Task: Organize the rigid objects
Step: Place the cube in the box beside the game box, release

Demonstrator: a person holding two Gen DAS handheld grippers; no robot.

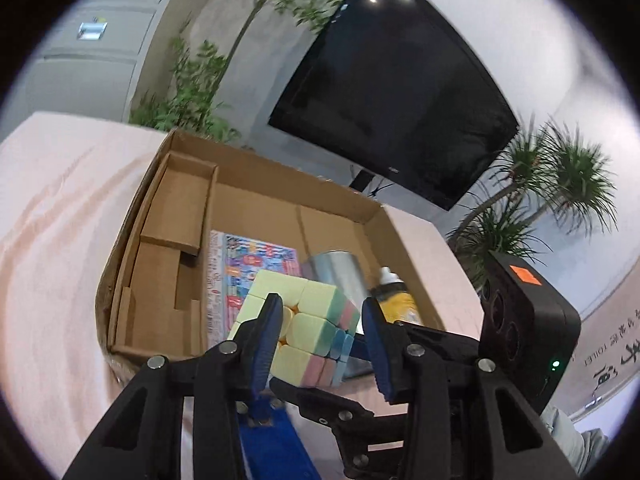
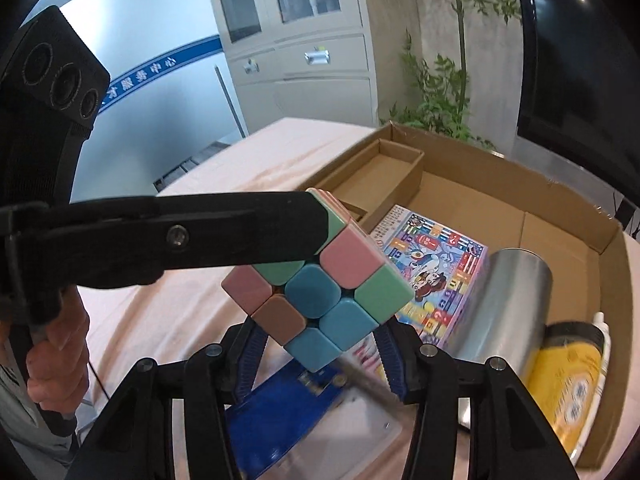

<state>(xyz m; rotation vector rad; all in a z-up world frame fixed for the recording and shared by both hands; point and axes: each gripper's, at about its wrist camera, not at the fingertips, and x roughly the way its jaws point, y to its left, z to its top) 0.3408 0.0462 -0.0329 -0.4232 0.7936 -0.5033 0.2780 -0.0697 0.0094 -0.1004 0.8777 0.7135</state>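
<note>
— Above the bench (image 1: 60,220), at the near side of the cardboard box (image 1: 404,236): what is held up?

— One pastel puzzle cube (image 1: 308,320), tilted with a corner pointing down, off the pink cloth. Both tools meet on it.

— State of the right hand-held gripper (image 2: 320,344)?

— Clenched on the cube. Its two blue pads (image 2: 250,356) bear against the cube's lower faces, one on each side (plain in the right wrist view).

— And the left hand-held gripper (image 1: 320,316)?

— Partly closed about the same cube. One blue pad lies against the yellow face; the other stands just beside the green and pink side. Whether that second pad presses, I cannot tell, so a grip is not confirmed. Seen from the right wrist, one of its black fingers lies across the cube's upper left face, and a person's hand (image 2: 60,344) holds its handle.

— Contents of the box?

— Three items on its floor, to the right of an inner cardboard compartment (image 1: 176,208): a colourful printed packet (image 1: 256,264) lying flat, a silver cylinder (image 1: 340,276) just beside it (upright or on its side, I cannot tell), and a yellow bottle (image 1: 398,302) with a white cap near the right wall.

— Anything further?

— A blue and clear flat item (image 2: 280,416) lies on the bench beneath the right tool. A dark screen (image 1: 400,92) and green plants (image 1: 192,92) stand behind the box.
</note>
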